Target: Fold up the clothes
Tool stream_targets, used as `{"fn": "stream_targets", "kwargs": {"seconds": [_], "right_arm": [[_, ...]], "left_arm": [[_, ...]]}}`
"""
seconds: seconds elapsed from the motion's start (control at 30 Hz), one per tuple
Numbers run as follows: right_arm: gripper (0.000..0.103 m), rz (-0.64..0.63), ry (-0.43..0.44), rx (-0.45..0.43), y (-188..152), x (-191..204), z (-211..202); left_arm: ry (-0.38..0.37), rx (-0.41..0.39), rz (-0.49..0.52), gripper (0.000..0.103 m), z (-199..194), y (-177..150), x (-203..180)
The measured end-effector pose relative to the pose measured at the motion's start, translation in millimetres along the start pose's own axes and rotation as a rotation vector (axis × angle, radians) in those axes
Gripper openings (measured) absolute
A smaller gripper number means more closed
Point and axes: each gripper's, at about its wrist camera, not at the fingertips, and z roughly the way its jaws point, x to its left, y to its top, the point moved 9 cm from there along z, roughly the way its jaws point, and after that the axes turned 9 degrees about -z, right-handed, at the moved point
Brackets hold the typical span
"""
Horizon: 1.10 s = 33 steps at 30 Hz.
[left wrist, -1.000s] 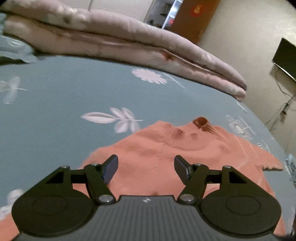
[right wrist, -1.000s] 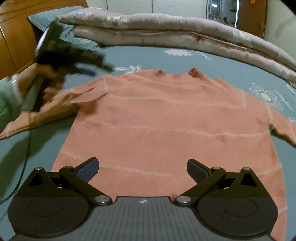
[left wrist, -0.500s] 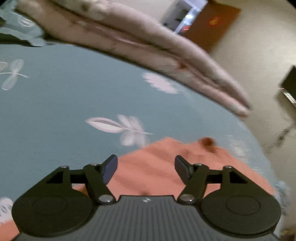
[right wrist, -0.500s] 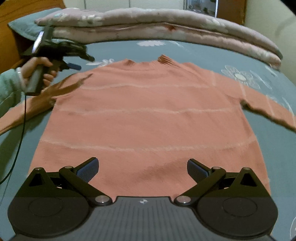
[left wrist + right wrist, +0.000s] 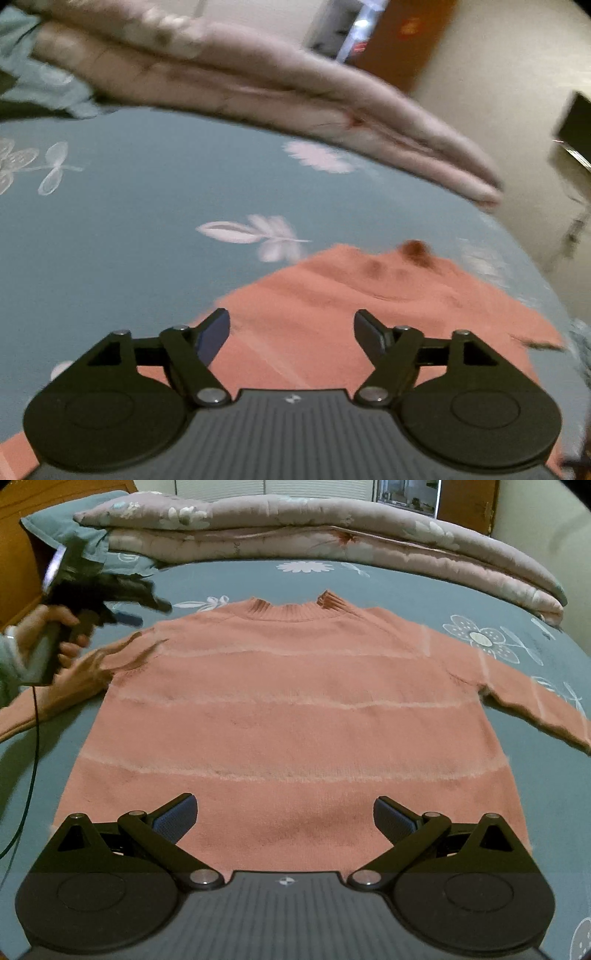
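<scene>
A salmon-pink knit sweater with pale stripes lies flat on the bed, collar away from me, both sleeves spread out. My right gripper hovers over its bottom hem, open, nothing between the fingers. My left gripper, held by a hand, hangs above the sweater's left shoulder and sleeve. In the left wrist view the sweater lies under my left gripper; its jaws are opening and hold nothing.
The bed sheet is teal with white flowers. A folded pinkish quilt lies along the far side, with a teal pillow at its left end. A cable hangs from the left hand. A wooden headboard stands at left.
My left gripper has lifted off the left shoulder and its jaws have spread wider. The right wrist view has shifted so the sweater sits centred; the right gripper stays open.
</scene>
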Motion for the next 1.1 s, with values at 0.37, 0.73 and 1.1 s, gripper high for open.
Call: {"fn": "stream_targets", "kwargs": {"seconds": [0.37, 0.73, 1.1], "right_arm": [[0.103, 0.012, 0.016, 0.021, 2, 1, 7], [0.103, 0.005, 0.033, 0.022, 4, 8, 9], [0.103, 0.009, 0.019, 0.035, 2, 7, 9]], "left_arm": [[0.082, 0.024, -0.213, 0.077, -39, -56, 79], [0.391, 0.043, 0.135, 0.078, -53, -84, 66], [0.263, -0.045, 0.143, 0.08, -62, -61, 36]]}}
